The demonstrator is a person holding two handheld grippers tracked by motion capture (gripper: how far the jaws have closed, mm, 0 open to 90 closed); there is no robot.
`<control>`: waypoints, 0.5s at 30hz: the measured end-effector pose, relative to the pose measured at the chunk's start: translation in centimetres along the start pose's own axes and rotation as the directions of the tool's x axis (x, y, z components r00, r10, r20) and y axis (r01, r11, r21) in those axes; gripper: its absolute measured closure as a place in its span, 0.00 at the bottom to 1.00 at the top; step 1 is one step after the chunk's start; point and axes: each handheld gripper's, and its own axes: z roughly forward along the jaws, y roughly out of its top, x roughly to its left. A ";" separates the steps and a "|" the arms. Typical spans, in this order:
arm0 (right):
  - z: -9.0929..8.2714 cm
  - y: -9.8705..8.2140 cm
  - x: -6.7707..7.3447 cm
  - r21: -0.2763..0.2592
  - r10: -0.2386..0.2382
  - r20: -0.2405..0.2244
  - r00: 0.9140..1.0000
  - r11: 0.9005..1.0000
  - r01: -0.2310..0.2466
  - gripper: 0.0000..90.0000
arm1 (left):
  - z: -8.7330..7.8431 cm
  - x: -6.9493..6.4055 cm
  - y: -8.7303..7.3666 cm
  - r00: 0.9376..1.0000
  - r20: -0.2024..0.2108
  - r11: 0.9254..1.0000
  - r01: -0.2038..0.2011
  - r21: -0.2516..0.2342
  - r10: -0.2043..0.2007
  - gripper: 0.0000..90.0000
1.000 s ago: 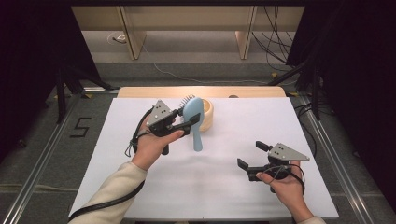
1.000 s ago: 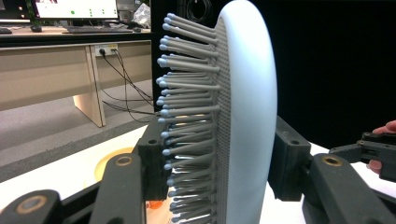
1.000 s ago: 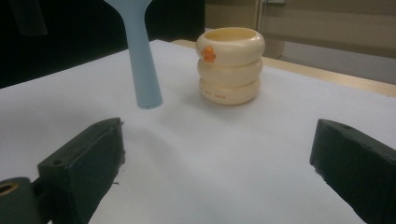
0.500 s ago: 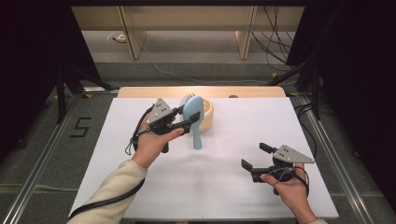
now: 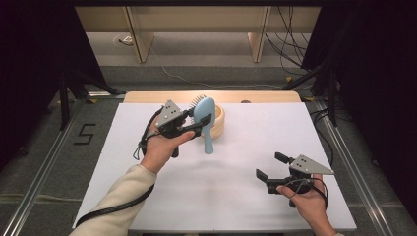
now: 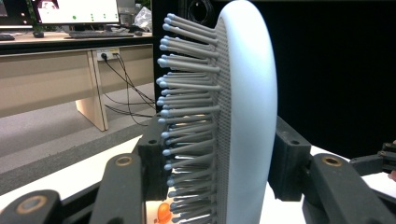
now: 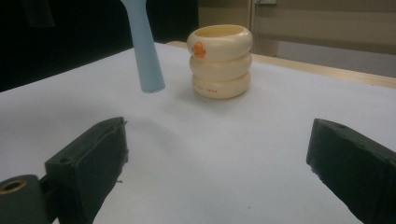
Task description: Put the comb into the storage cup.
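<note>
A: What's the left gripper (image 5: 194, 125) doing?

B: Its jaws are clamped on the head of the blue hairbrush (image 5: 205, 122), held in the air at about eleven o'clock on the white table (image 5: 246, 196), handle hanging down. The cream ringed holder (image 7: 220, 60) stands just behind it, toward twelve o'clock.

A: So which step?

B: I'd say carrying the brush to the holder. Next it needs the handle lined up over the opening, then lowered in.

A: And the right gripper (image 5: 272, 167)?

B: At five o'clock, jaws wide apart, holding nothing.
</note>
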 end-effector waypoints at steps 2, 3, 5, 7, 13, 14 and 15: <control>0.0 0.0 0.0 0.000 -0.003 0.000 1.000 1.000 0.003 0.07 | 0.0 0.1 0.1 1.000 -0.003 1.000 -0.001 0.001 0.001 0.55; 0.0 0.0 0.0 0.001 -0.004 0.001 1.000 1.000 0.004 0.07 | 0.0 0.1 0.1 1.000 -0.003 1.000 -0.003 0.002 0.003 0.55; 0.0 0.0 0.0 0.000 -0.002 0.001 1.000 1.000 0.002 0.07 | 0.1 0.1 0.1 1.000 -0.003 1.000 -0.003 0.001 0.003 0.55; 0.0 -0.1 -0.1 -0.003 -0.003 0.001 1.000 1.000 0.003 0.07 | 0.2 0.2 0.2 1.000 -0.002 1.000 -0.004 0.002 0.004 0.55; -0.1 -0.1 -0.1 -0.002 0.001 0.002 1.000 1.000 -0.001 0.07 | 0.4 0.4 0.2 1.000 -0.004 1.000 -0.005 0.004 0.005 0.55; -0.2 -0.1 -0.1 -0.002 0.003 0.003 1.000 1.000 -0.003 0.07 | 0.4 0.4 0.3 1.000 -0.005 1.000 -0.006 0.005 0.006 0.55; -0.2 -0.2 -0.1 -0.002 0.002 0.004 1.000 1.000 -0.002 0.07 | 0.4 0.4 0.3 1.000 -0.005 1.000 -0.006 0.004 0.006 0.55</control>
